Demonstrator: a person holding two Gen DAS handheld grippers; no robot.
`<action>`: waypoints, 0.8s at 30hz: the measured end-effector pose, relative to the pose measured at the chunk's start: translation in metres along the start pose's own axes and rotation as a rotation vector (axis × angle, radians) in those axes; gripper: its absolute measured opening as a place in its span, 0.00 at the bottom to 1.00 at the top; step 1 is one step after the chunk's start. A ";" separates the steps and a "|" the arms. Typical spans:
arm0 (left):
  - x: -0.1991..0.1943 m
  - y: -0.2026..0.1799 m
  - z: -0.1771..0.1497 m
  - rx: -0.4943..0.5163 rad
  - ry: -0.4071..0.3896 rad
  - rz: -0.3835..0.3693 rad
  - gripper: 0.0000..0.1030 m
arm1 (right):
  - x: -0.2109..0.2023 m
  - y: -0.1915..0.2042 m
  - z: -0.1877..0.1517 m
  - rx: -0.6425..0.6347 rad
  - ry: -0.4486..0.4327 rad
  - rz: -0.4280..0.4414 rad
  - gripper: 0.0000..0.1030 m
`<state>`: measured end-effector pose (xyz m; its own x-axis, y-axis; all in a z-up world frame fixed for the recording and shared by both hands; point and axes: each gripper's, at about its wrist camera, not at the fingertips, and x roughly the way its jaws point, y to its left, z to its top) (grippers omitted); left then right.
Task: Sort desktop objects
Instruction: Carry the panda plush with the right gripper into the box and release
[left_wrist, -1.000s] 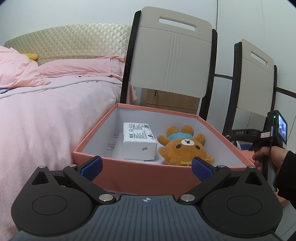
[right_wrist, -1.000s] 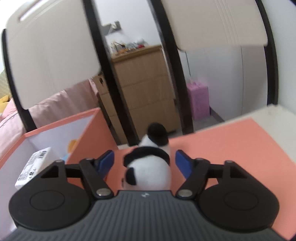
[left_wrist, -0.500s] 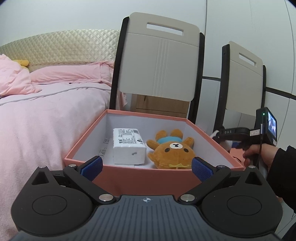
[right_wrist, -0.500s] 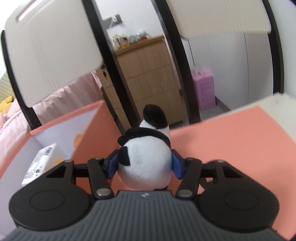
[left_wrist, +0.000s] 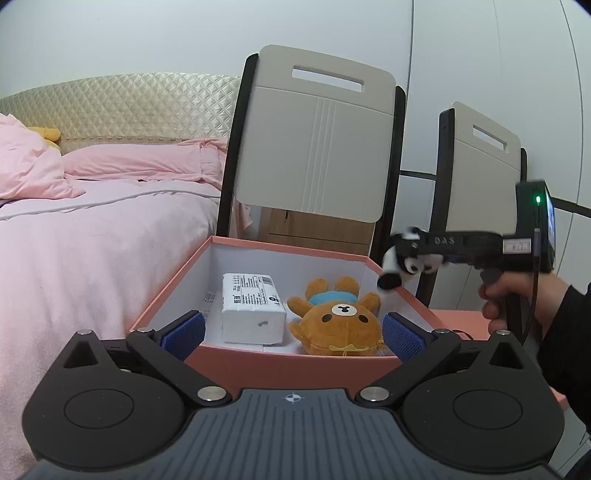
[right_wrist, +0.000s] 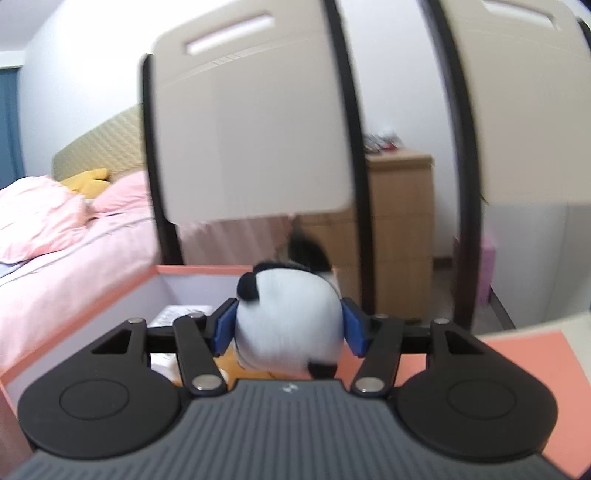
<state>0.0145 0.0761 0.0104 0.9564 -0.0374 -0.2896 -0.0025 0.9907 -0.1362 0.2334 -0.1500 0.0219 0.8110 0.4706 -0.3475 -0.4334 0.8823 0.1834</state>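
An open salmon-pink box (left_wrist: 280, 365) with a white inside holds a white carton (left_wrist: 253, 312) and a brown bear plush (left_wrist: 340, 321). My left gripper (left_wrist: 293, 330) is open and empty, just in front of the box's near wall. My right gripper (right_wrist: 290, 328) is shut on a black-and-white panda plush (right_wrist: 291, 325). In the left wrist view the right gripper (left_wrist: 402, 258) holds the panda (left_wrist: 400, 264) in the air above the box's right rim. The box (right_wrist: 110, 284) lies below and to the left in the right wrist view.
The box's flat salmon lid (right_wrist: 524, 373) lies to the right of the box. Two beige chair backs (left_wrist: 314, 140) (left_wrist: 480, 177) stand behind. A bed with pink bedding (left_wrist: 92, 236) is on the left. A wooden dresser (right_wrist: 399, 229) stands beyond the chairs.
My right gripper closed on the panda plush, lifted it off the lid and carried it left, up over the box's right rim. The left gripper stayed open with only a small shift of view.
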 end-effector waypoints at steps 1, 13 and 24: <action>0.000 0.000 0.000 0.001 -0.001 0.001 1.00 | 0.001 0.006 0.002 -0.012 0.009 0.035 0.58; -0.002 0.001 0.000 -0.003 -0.010 0.003 1.00 | 0.057 0.100 0.020 -0.193 0.297 0.408 0.57; -0.002 0.009 0.000 -0.029 0.028 -0.007 1.00 | 0.135 0.152 -0.008 -0.384 0.619 0.463 0.57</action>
<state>0.0126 0.0855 0.0097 0.9480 -0.0479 -0.3146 -0.0050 0.9862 -0.1652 0.2738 0.0471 -0.0045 0.2080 0.5984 -0.7737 -0.8607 0.4877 0.1458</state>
